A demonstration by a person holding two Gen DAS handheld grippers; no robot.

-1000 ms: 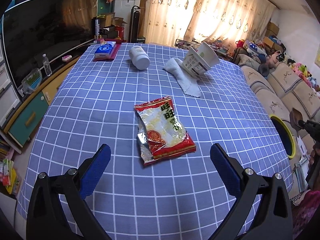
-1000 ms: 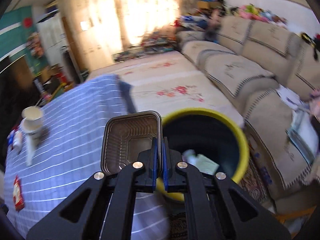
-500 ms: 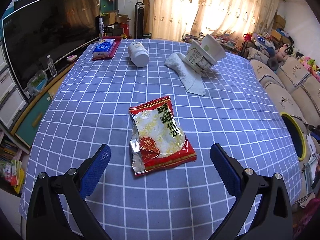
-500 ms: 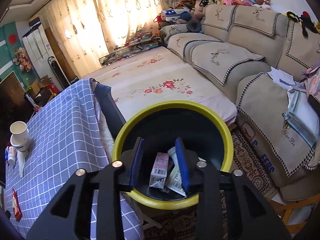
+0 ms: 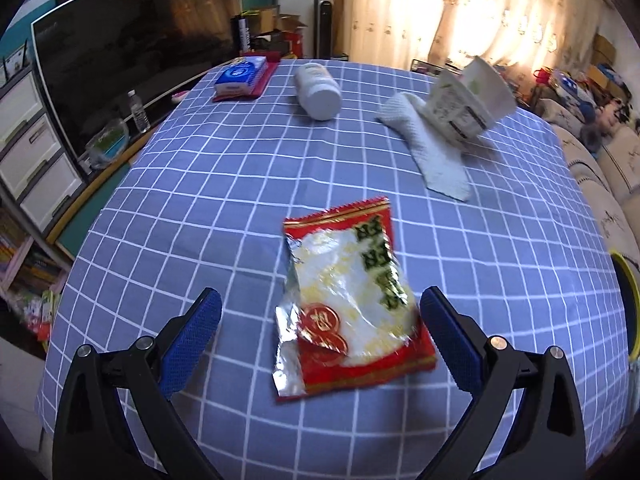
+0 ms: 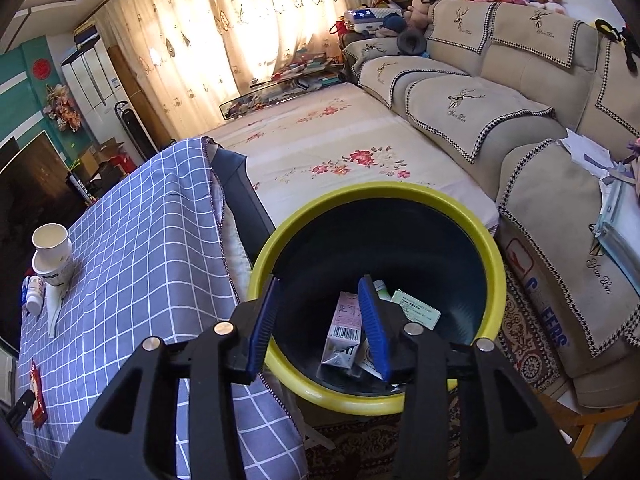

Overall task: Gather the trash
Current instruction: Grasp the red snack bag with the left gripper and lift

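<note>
Hovering wide open: left gripper (image 5: 320,312) over red crinkly snack bag (image 5: 348,300). Right gripper (image 6: 320,320) opening, nothing inside, above yellow-rimmed black bin (image 6: 494,248).

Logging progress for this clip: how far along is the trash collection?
Done: cartons already lie in the yellow-rimmed bin. In hand: nothing; the right gripper is opening, empty, over the bin, and the open left gripper hovers over the snack wrapper. Left: the wrapper and stacked paper cups.

Left wrist view angled down, close over checked table (image 5: 248,184), right wrist view above bin (image 6: 494,268), both showing table
</note>
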